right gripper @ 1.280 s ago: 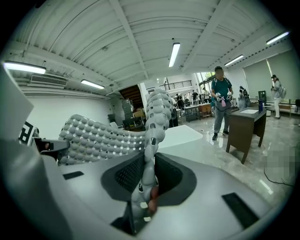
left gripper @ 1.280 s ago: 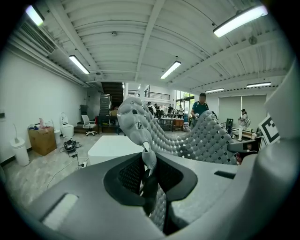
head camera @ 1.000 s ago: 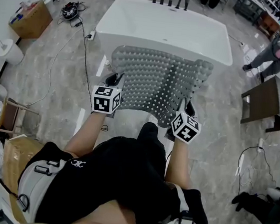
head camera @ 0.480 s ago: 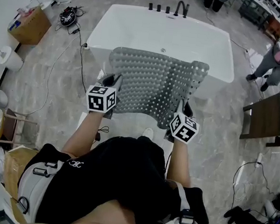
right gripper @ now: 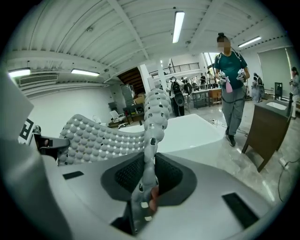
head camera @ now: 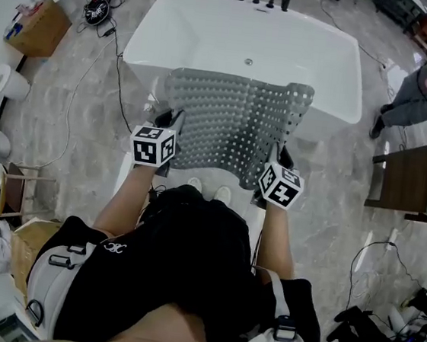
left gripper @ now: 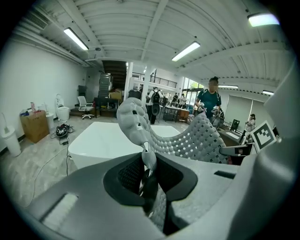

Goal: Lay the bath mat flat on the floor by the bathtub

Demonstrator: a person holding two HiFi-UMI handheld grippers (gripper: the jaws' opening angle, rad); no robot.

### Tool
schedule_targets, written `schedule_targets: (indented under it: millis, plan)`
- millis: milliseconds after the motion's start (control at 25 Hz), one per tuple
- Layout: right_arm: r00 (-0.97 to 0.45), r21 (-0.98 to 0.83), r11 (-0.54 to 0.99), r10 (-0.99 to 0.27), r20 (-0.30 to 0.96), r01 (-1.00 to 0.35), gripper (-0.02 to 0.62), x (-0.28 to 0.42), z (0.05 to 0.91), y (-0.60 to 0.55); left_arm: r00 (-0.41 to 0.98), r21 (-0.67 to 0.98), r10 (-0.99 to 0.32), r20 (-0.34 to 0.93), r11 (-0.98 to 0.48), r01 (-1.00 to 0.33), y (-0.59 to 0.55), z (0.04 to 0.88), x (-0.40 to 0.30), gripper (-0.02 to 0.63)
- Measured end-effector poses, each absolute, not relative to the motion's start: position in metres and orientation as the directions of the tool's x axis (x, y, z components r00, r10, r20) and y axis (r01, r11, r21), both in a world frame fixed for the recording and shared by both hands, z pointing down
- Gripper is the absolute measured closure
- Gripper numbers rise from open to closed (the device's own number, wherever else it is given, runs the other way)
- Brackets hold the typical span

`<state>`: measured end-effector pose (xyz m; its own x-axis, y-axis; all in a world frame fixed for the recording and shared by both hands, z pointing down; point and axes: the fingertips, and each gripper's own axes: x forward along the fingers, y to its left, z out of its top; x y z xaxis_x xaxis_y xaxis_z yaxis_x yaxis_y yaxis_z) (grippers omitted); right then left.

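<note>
A grey perforated bath mat (head camera: 234,123) hangs spread in the air between my two grippers, its far edge over the near rim of the white bathtub (head camera: 206,35). My left gripper (head camera: 167,125) is shut on the mat's near left edge; the mat (left gripper: 187,138) runs between its jaws in the left gripper view. My right gripper (head camera: 280,160) is shut on the mat's near right edge, and the mat (right gripper: 93,138) rises between its jaws in the right gripper view. The bathtub (left gripper: 105,140) lies just ahead.
Grey marbled floor (head camera: 74,120) surrounds the tub. A black cable (head camera: 120,79) trails at the left, with a cardboard box (head camera: 34,27) and white bins beyond. A dark wooden table (head camera: 415,182) stands at the right, and a person (head camera: 425,95) walks near it. My shoes (head camera: 205,191) stand below the mat.
The tub has drawn closer and the mat's far edge now reaches over its rim. Both grippers keep their hold. The person at the right has walked nearer.
</note>
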<state>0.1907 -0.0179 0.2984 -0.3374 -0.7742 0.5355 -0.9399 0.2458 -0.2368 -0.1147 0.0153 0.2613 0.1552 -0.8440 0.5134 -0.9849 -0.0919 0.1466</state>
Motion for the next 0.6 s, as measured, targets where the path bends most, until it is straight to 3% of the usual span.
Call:
schedule_targets:
  millis: [360,600]
  plan:
    - [-0.311,-0.24,0.2,-0.675,0.669,-0.95,0.529,0.191,0.357,-0.023,0.167,0.176,-0.747,0.643,-0.069,-0.982,-0.001,0.327,-0.129,0.552]
    - [-0.299,-0.224,0.199,-0.582,0.756,-0.954,0.529,0.17,0.44,-0.029,0.173,0.192,-0.657,0.734,-0.044,-0.98,-0.019,0.419,-0.157,0.552]
